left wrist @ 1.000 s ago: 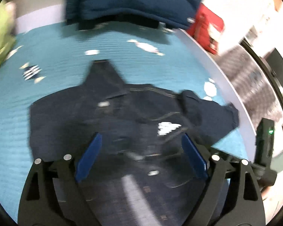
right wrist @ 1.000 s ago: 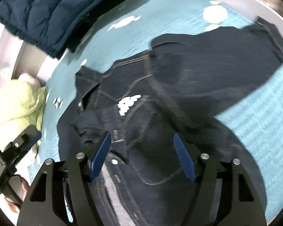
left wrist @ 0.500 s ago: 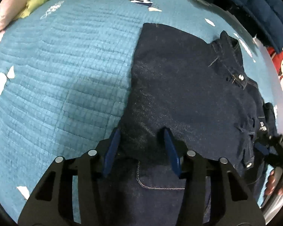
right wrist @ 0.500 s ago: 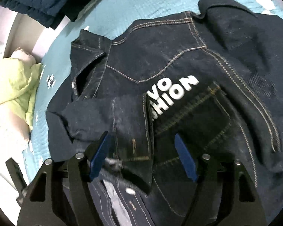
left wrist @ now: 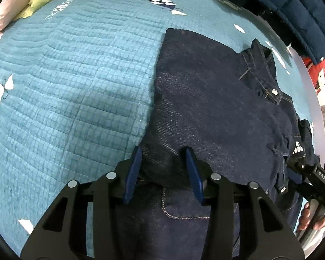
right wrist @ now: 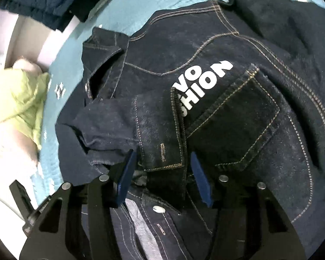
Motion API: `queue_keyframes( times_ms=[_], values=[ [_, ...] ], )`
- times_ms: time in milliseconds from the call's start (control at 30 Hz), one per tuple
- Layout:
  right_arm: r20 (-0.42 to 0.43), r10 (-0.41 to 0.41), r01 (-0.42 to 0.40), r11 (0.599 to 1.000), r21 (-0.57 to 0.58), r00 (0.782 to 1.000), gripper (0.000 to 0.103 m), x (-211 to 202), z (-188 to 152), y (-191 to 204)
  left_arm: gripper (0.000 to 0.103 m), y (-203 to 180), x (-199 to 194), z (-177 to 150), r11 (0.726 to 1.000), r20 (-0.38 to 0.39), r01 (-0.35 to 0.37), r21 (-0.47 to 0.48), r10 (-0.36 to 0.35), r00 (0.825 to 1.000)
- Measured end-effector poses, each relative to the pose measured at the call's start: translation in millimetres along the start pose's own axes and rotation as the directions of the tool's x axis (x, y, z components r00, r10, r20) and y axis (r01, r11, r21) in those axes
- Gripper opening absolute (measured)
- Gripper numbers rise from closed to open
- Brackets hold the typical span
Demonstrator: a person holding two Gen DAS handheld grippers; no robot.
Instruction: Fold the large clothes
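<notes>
A dark denim jacket (left wrist: 216,112) lies on the teal quilted bed (left wrist: 75,91), its left part folded over the body. My left gripper (left wrist: 163,166) has its blue pads half closed around the folded denim edge. In the right wrist view the jacket (right wrist: 227,119) shows a chest pocket and white lettering (right wrist: 205,84). My right gripper (right wrist: 162,171) has its pads partly closed around the button placket edge. The right gripper also shows at the left wrist view's right edge (left wrist: 309,173).
A navy puffer jacket (left wrist: 292,10) hangs beyond the bed's far edge. A lime green garment (right wrist: 17,99) and pink pillow lie at the bed's head. A red item (left wrist: 320,73) sits past the white bed rim (left wrist: 314,99).
Both grippers have come down from above the jacket onto it. Their jaws have narrowed around denim edges. In the last half second they moved in slightly closer.
</notes>
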State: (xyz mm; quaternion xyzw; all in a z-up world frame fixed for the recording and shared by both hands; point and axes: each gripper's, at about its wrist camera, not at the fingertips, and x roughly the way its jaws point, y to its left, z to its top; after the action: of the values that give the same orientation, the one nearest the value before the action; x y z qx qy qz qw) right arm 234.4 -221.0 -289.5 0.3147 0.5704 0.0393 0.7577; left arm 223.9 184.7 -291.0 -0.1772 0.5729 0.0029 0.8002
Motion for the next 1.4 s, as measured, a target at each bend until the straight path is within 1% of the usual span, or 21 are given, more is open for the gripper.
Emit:
queue_keyframes(
  times_ms=[133, 200, 233, 300, 333, 400, 533, 733, 767, 867, 900, 933, 967, 1000, 1033, 1067, 1133, 1200, 1233, 1333, 1400],
  values=[
    [0.018, 0.077, -0.078, 0.995, 0.065, 0.997, 0.052, -3.6, 5.0, -8.6, 0.044, -0.3, 0.5, -0.6, 1.0, 0.005, 0.004, 0.001, -0.004, 1.0],
    [0.023, 0.067, -0.068, 0.997, 0.044, 0.998, 0.05, -4.1, 5.4, -5.9, 0.044, -0.6, 0.9, -1.4, 1.0, 0.008, 0.002, -0.001, -0.001, 1.0],
    [0.03, 0.044, -0.045, 0.999, 0.027, 0.999, 0.043, -4.9, 4.2, -3.9, 0.044, -0.6, 1.1, -1.0, 1.0, 0.007, 0.002, -0.003, -0.002, 1.0],
    [0.063, 0.005, -0.005, 1.0, -0.005, 0.998, 0.007, -7.5, 1.5, -0.9, 0.044, -1.6, 1.7, -0.7, 1.0, 0.007, -0.001, -0.006, 0.001, 1.0],
    [0.068, 0.039, -0.039, 0.999, -0.005, 0.997, 0.003, -8.7, 1.8, -4.0, 0.044, -2.1, 2.9, 0.2, 1.0, 0.007, -0.001, -0.007, 0.001, 1.0],
    [0.066, 0.062, -0.064, 0.998, 0.024, 0.996, 0.003, -5.5, 4.6, -5.3, 0.044, -2.3, 3.3, 0.9, 1.0, 0.007, 0.001, -0.011, -0.001, 1.0],
    [0.107, 0.048, -0.045, 0.999, -0.022, 0.993, 0.003, -13.7, 9.1, 9.4, 0.044, -1.0, 2.6, 1.1, 1.0, 0.009, 0.01, -0.021, -0.01, 1.0],
    [0.197, 0.054, -0.042, 0.997, -0.062, 0.979, 0.003, -61.3, 25.3, 29.3, 0.043, -3.3, -3.5, -0.1, 0.999, 0.002, 0.008, -0.034, -0.008, 1.0],
    [0.192, 0.035, -0.021, 0.997, -0.075, 0.981, 0.003, -62.8, 26.8, 31.6, 0.043, -4.9, -3.8, -0.3, 1.0, 0.003, 0.0, -0.029, 0.0, 1.0],
    [0.122, -0.095, 0.103, 0.993, -0.062, 0.988, 0.003, -45.2, 29.4, 30.5, 0.042, -6.5, -2.1, -1.5, 1.0, 0.007, -0.013, -0.027, 0.013, 1.0],
    [0.109, -0.155, 0.163, 0.984, -0.068, 0.982, 0.003, -29.7, 27.6, 23.7, 0.042, -7.1, -1.2, -1.5, 1.0, 0.008, -0.016, -0.025, 0.016, 1.0],
    [0.111, -0.262, 0.271, 0.959, -0.079, 0.959, 0.001, -16.4, 25.4, 16.7, 0.042, -7.6, -0.5, -1.9, 1.0, 0.011, -0.022, -0.022, 0.022, 1.0],
    [0.108, -0.286, 0.295, 0.951, -0.086, 0.952, 0.0, -7.6, 22.4, 8.8, 0.042, -8.1, 0.0, -2.1, 1.0, 0.011, -0.026, -0.017, 0.027, 1.0],
    [0.122, -0.264, 0.275, 0.958, -0.078, 0.957, 0.0, -8.0, 19.8, 2.5, 0.042, -8.6, 0.0, -1.7, 1.0, 0.011, -0.028, -0.011, 0.028, 1.0],
    [0.129, -0.214, 0.22, 0.975, -0.037, 0.968, 0.0, -15.4, 18.3, -2.8, 0.042, -9.7, 0.1, -1.4, 1.0, 0.011, -0.029, -0.007, 0.029, 1.0],
    [0.116, -0.174, 0.177, 0.984, -0.013, 0.978, 0.005, -20.3, 18.3, -5.5, 0.042, -10.5, -1.8, -1.0, 1.0, 0.011, -0.03, 0.004, 0.03, 0.999],
    [0.131, -0.165, 0.168, 0.986, -0.018, 0.978, 0.005, -34.8, 17.2, -1.3, 0.043, -10.0, -8.5, 0.2, 1.0, 0.005, -0.029, -0.002, 0.029, 1.0],
    [0.205, -0.156, 0.177, 0.98, -0.09, 0.966, 0.005, -56.2, 12.6, 16.6, 0.043, -12.2, -19.4, 0.9, 0.999, 0.017, -0.045, -0.001, 0.045, 0.999],
    [0.23, -0.121, 0.157, 0.977, -0.145, 0.966, 0.005, -66.7, 9.8, 31.2, 0.043, -15.9, -27.4, 1.1, 0.998, 0.039, -0.055, 0.016, 0.054, 0.998],
    [0.23, -0.022, 0.086, 0.958, -0.273, 0.973, 0.005, -74.6, 5.0, 74.4, 0.041, -30.5, -47.7, 5.9, 0.997, 0.085, -0.021, 0.069, 0.015, 0.996],
    [0.193, 0.026, 0.042, 0.94, -0.338, 0.981, 0.005, -63.0, 2.7, 99.3, 0.041, -37.5, -50.1, 11.1, 0.997, 0.09, 0.009, 0.08, -0.016, 0.996]
  ],
)
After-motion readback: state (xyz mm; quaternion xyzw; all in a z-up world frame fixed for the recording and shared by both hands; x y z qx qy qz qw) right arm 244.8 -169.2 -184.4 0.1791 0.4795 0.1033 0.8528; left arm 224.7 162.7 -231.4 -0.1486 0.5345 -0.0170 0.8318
